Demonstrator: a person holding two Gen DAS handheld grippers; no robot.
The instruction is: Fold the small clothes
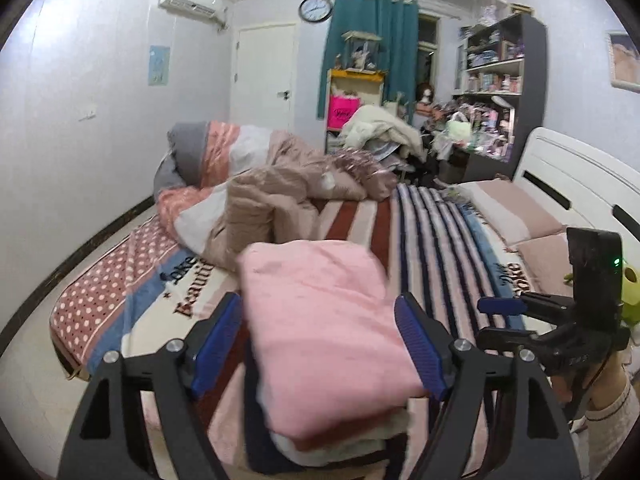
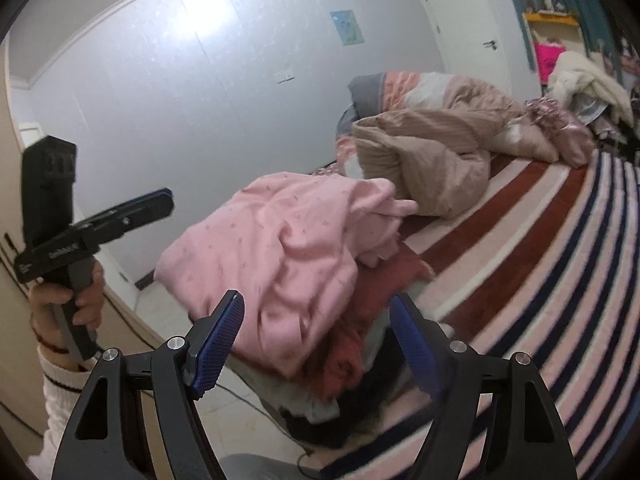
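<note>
Both grippers are let go and holding nothing: the left gripper (image 1: 320,344) and right gripper (image 2: 316,344) have their blue pads spread wide, clear of the cloth. Just past them, the soft pink folded garment (image 1: 320,320) sits on top of a stack of other folded clothes (image 2: 340,364) at the edge of the striped bed (image 1: 432,248). Looks like this piece is done. Can't tell if more are left.

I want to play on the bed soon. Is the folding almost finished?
Looks close. Done: the pink top lies folded on a stack of clothes at the bed's edge. In hand: nothing; the left gripper and right gripper are open and empty. Left: I can't see any more small clothes waiting.
</note>
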